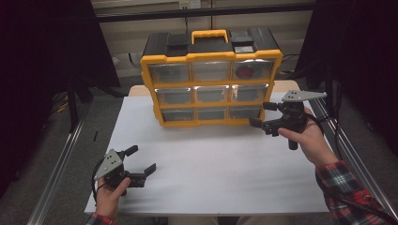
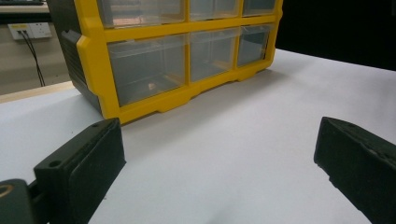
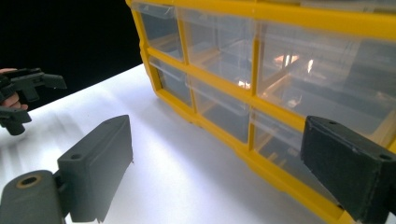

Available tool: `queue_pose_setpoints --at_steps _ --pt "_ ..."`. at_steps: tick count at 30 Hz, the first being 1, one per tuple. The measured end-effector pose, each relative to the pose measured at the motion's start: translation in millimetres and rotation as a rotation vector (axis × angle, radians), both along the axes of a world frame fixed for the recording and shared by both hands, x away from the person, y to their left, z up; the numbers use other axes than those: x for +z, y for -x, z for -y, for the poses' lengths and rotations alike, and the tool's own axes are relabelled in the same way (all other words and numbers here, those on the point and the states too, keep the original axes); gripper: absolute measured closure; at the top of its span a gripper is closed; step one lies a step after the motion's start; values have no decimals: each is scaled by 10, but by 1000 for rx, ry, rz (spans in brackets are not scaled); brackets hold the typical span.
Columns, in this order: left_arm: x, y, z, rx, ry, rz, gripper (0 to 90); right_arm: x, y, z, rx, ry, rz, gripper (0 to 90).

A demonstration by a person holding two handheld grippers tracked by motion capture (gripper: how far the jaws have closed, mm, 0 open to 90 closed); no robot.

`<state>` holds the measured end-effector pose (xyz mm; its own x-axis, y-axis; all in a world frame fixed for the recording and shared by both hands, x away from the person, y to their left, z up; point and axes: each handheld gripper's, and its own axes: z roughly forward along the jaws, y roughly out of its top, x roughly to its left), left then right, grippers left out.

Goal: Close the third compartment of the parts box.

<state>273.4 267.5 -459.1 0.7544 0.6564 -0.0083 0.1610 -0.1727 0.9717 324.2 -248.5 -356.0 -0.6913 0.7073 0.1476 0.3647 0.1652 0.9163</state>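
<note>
I have a yellow-and-black drawer cabinet standing upright at the far middle of the white table, three rows of three clear drawers facing me, an orange carry handle on top. From the high view, the top right drawer holds something round and red; the other drawers look bare from there. My left gripper view catches a small pale bit lying inside the bottom left drawer, too small for me to tell what it is. My right gripper view shows bright reflections and yellow frame ribs through the drawer fronts, and I can't make out any contents there.

The high view is where I see both of the person's hands and the plaid sleeve on the right forearm. The right gripper view also picks up the left gripper far off at its left edge.

My right gripper has its jaws spread wide and empty, just off the cabinet's bottom right corner; the bottom right drawer sits close ahead, partly between the two jaws, with no contact that I can see. My left gripper is low at the near left of the table, jaws wide apart on nothing, and the cabinet stands well apart beyond them
</note>
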Motion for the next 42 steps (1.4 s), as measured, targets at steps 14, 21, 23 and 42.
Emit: queue_pose_setpoints --at_steps 14,21,23,42 --pt "-2 5 7 6 15 -2 19 -283 164 71 -11 10 -13 89" --pt "-3 6 4 1 7 -7 19 -394 232 117 -25 9 -10 89" --pt "-4 6 5 2 7 -7 19 -429 257 125 -29 11 -10 89" --pt "1 2 14 2 8 -4 19 -823 500 211 -65 0 5 83"
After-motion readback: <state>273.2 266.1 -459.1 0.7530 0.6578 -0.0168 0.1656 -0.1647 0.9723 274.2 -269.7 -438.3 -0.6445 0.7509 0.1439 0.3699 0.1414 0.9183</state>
